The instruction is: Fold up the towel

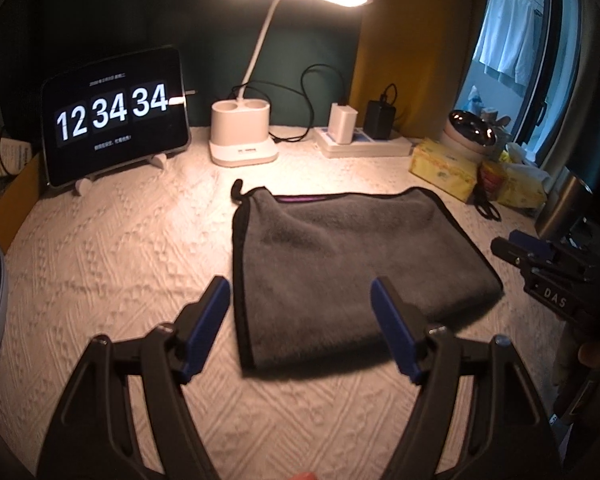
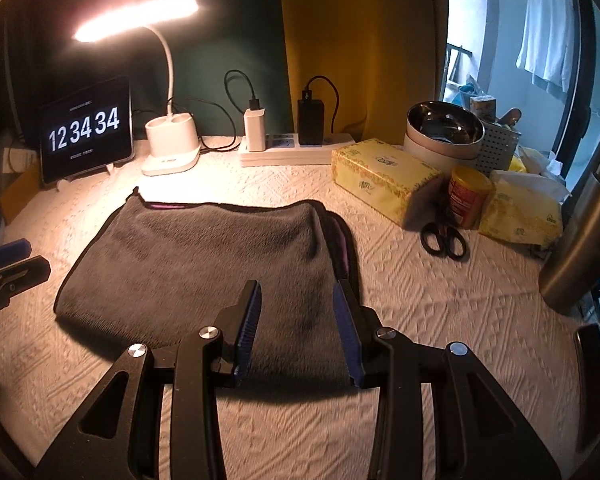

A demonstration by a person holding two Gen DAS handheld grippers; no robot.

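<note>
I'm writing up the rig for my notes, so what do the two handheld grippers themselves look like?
Both match: the left gripper and right gripper have matte black, angular linkage arms with triangular cutouts, and flat blue ribbed pads on the fingers. Round silver pivot screws show on the right one. White letters "DAS" mark the right gripper's body. No cables or sleeves are visible.

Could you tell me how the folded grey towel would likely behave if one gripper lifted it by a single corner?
The towel looks plush and soft, so it would probably droop. Its stacked layers lie loose, so the fold would likely fall open. It probably will not slide easily on the textured tablecloth.
</note>
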